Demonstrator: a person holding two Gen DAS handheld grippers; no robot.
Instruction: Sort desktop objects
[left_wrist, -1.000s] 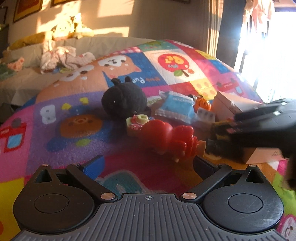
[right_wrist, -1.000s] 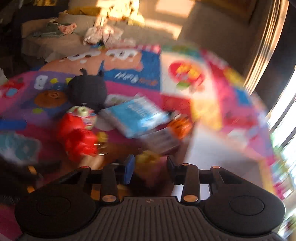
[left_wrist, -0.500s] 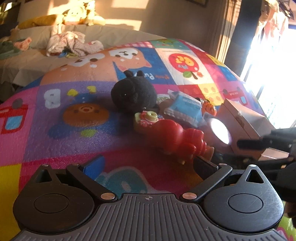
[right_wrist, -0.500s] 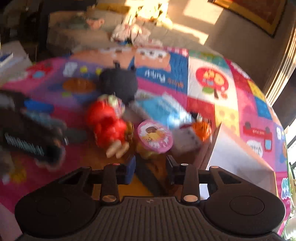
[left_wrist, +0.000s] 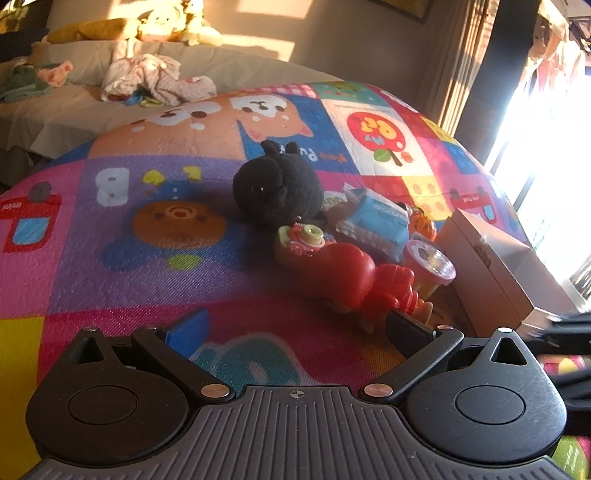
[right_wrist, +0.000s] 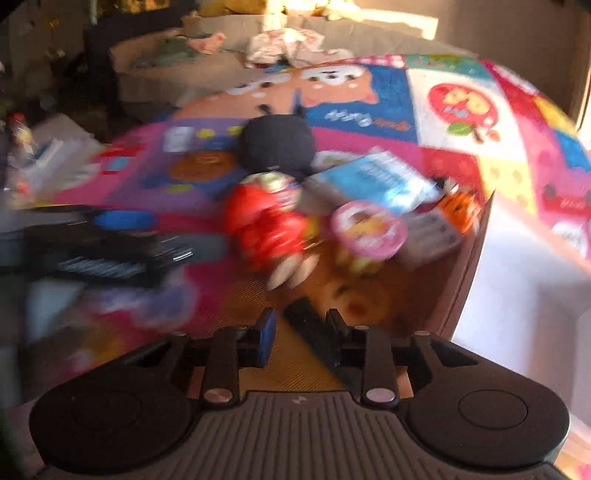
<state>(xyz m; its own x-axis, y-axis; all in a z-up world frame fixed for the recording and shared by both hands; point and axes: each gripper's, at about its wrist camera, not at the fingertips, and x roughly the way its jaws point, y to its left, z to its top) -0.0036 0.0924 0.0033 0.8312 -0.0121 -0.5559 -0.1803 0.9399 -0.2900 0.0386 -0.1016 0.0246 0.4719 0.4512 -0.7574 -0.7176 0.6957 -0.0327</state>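
A pile of small objects lies on a colourful play mat (left_wrist: 110, 229): a black plush toy (left_wrist: 279, 188), a red plastic toy (left_wrist: 354, 277), a pink-and-green toy camera (left_wrist: 301, 242), a blue packet (left_wrist: 376, 221), a pink-lidded cup (left_wrist: 428, 266) and an orange figure (left_wrist: 423, 223). My left gripper (left_wrist: 295, 326) is open and empty, close in front of the red toy. My right gripper (right_wrist: 299, 332) is narrowly open and empty, just short of the pink-lidded cup (right_wrist: 367, 229) and red toy (right_wrist: 266, 229). The right wrist view is blurred.
An open cardboard box (left_wrist: 495, 266) stands right of the pile; its wall shows in the right wrist view (right_wrist: 476, 258). A bed with clothes (left_wrist: 155, 77) and soft toys lies behind the mat. Bright window light comes from the right.
The right gripper pulled back out of the pile to the right and lower. The pink-lidded cup now stands uncovered beside the red toy. The left gripper moved slightly closer.
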